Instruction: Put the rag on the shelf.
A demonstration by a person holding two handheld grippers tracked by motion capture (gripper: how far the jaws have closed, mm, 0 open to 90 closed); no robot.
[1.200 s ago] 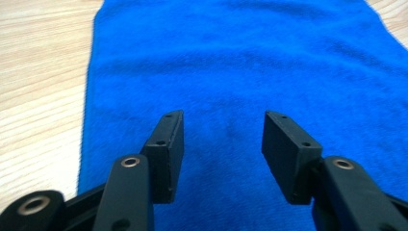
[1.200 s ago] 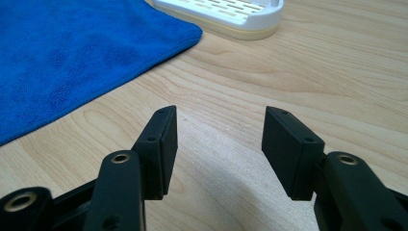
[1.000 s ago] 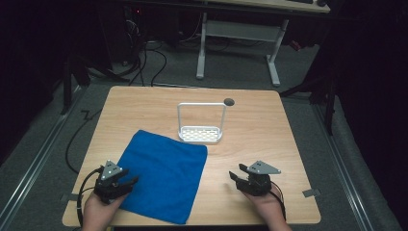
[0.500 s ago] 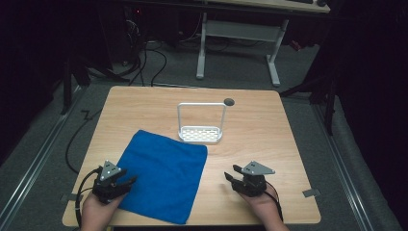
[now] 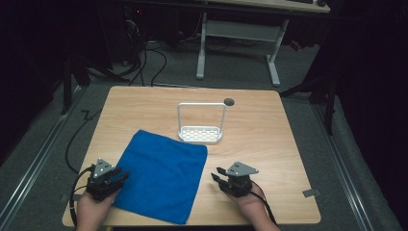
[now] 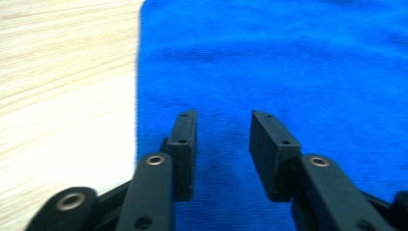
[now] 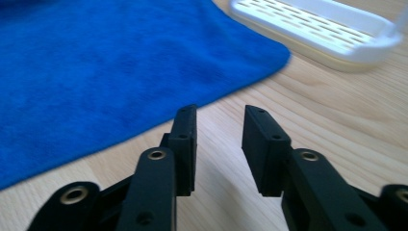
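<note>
A blue cloth [image 5: 161,180] lies spread flat on the wooden bench [image 5: 269,130], its far corner reaching toward a white slotted rack [image 5: 201,129] at 12 o'clock. The left tongs [image 5: 114,179] hover over the cloth's edge at 9 o'clock, jaws parted by a moderate gap and holding nothing; in the left gripper view [image 6: 222,144] blue pile shows between and beneath them. The right tongs [image 5: 217,175], equally parted and empty, sit on bare wood just off the cloth's 3 o'clock edge, aimed at it in the right gripper view [image 7: 219,149]. The work appears to be at the approach stage, before any grasp. Next, each pair would likely need to lower and pinch an edge or corner cleanly. Whether the left jaws touch the fabric cannot be told. The cloth's near edge runs close to the bench's front lip, and the person's forearms are cut off at 6 o'clock.
</note>
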